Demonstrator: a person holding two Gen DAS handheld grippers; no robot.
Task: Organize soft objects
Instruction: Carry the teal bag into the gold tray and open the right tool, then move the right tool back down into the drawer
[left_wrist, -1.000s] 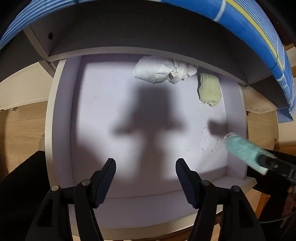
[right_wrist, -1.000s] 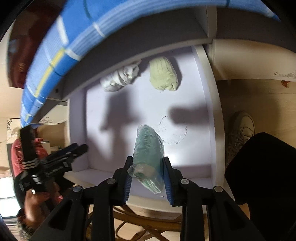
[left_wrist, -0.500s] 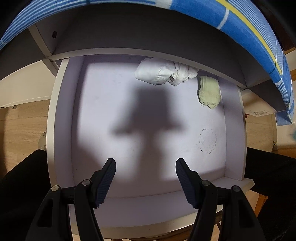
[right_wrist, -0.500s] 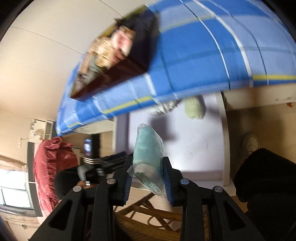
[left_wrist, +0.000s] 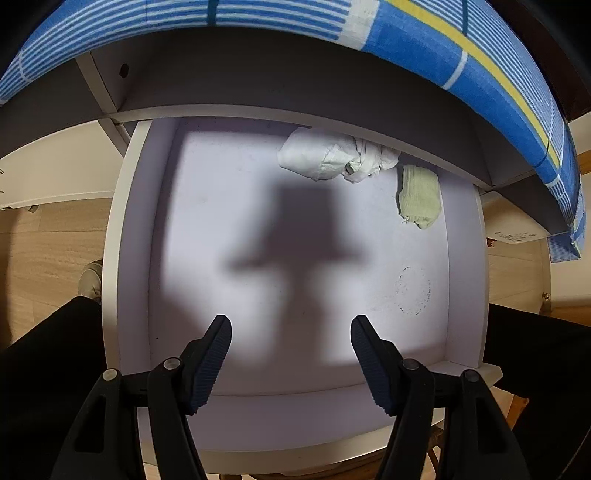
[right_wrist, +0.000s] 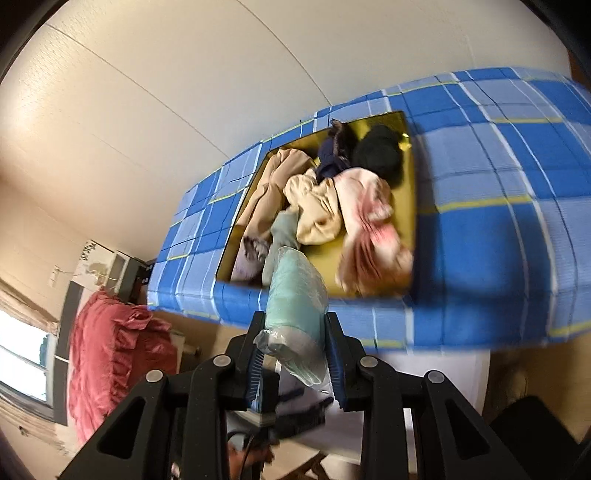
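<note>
1. While the mint-green roll in its clear plastic bag (right_wrist: 295, 295) is squeezed between the two fingers of the right gripper (right_wrist: 293, 354), it is held up in the air in front of the blue checked bed cover (right_wrist: 498, 206), below the gold tray (right_wrist: 404, 206) of loose clothes.
2. Only the lower part of the roll is pinched. The plastic bag looks slippery, so the roll could slide out if the gripper is swung fast or tipped.
3. The right wrist view is blurred, so a fast move is guessed. A fast move could make the roll bump the edge of the bed cover and be knocked loose.
4. The pile of clothes (right_wrist: 332, 199) in the gold tray looks loose and partly over the rim. It could be dragged off if the roll is pushed into it.
5. The left gripper (left_wrist: 291, 328) is held over the white drawer (left_wrist: 125, 229), with its fingers apart and nothing between them.
6. At the back of the drawer a white bundle (left_wrist: 325, 158) and a pale green folded cloth (left_wrist: 419, 201) are seen side by side, near each other but not touching.
7. The back of the drawer is tucked under the bed frame. If the roll is put down there, the frame could be hit, or the two cloths could be pushed out of line.
8. It cannot be told where the roll is meant to go.
</note>
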